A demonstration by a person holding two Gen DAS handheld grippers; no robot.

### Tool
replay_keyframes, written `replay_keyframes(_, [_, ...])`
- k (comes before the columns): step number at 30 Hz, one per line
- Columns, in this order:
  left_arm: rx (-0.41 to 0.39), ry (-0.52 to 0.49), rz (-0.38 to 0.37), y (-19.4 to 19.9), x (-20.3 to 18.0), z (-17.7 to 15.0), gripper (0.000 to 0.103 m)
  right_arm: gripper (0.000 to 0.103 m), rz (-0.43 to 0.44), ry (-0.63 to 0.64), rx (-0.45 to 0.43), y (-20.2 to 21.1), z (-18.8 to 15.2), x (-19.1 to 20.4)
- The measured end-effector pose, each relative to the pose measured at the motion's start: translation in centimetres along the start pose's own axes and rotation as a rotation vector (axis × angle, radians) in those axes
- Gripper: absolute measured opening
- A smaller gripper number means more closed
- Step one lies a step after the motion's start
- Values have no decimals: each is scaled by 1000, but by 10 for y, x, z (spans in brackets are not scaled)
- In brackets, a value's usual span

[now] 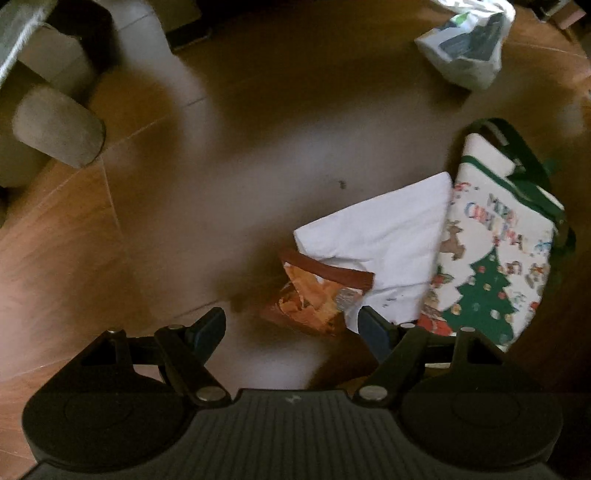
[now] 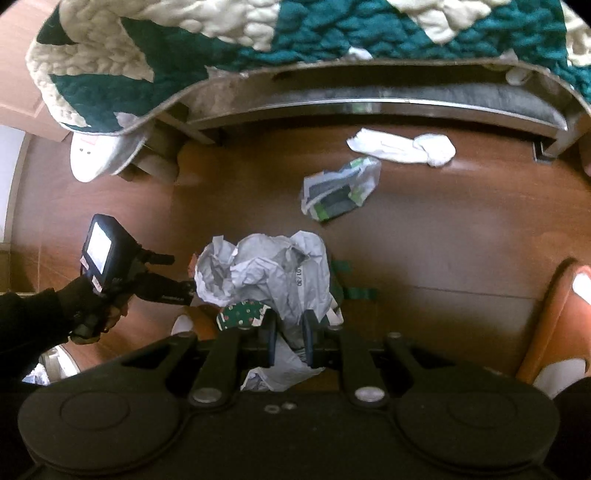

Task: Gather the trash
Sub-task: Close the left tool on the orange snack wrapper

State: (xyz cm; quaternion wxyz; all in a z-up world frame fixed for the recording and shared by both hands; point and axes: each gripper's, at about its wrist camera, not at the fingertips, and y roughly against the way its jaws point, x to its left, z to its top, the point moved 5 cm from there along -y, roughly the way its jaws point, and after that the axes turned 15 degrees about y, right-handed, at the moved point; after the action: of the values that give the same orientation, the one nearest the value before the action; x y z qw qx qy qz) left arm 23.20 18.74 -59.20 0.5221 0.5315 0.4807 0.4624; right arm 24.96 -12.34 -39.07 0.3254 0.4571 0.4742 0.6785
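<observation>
My right gripper (image 2: pixel 289 332) is shut on a crumpled white paper (image 2: pixel 266 273), which bulges up ahead of its fingers. Under that paper lies a Christmas-print bag (image 2: pixel 242 314). My left gripper (image 1: pixel 291 328) points down at the floor with its jaws open. An orange and brown wrapper (image 1: pixel 310 299) lies just ahead of the gap, with nothing pressed between the pads. Beside it are the white paper (image 1: pixel 380 236) and the Christmas bag (image 1: pixel 495 251) with its green tree. In the right wrist view the left gripper (image 2: pixel 183 275) hangs left of the paper, held by a black-sleeved hand.
A clear plastic bag with green print (image 2: pixel 340 192) lies on the brown wood floor (image 2: pixel 461 240); it also shows as the plastic bag (image 1: pixel 469 40) at the top right. A white sock (image 2: pixel 402 147) lies near the bed frame (image 2: pixel 369 107), under a green and cream quilt (image 2: pixel 295 33). An orange slipper (image 2: pixel 550 317) sits at right.
</observation>
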Motion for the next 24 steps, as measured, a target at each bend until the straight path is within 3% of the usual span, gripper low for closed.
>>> replay_keyframes(3, [-7, 6, 2, -6, 1, 3, 77, 15, -1, -1, 12, -3, 0, 0])
replay_keyframes(7, [9, 8, 2, -13, 0, 6, 59, 15, -1, -6, 25, -6, -1, -1])
replay_keyframes(14, [15, 119, -47, -7, 8, 9, 40, 15, -8, -6, 22, -5, -1, -2])
replay_keyframes(24, [-32, 317, -79, 68, 29, -5, 34, 15, -22, 31, -55, 13, 5, 1])
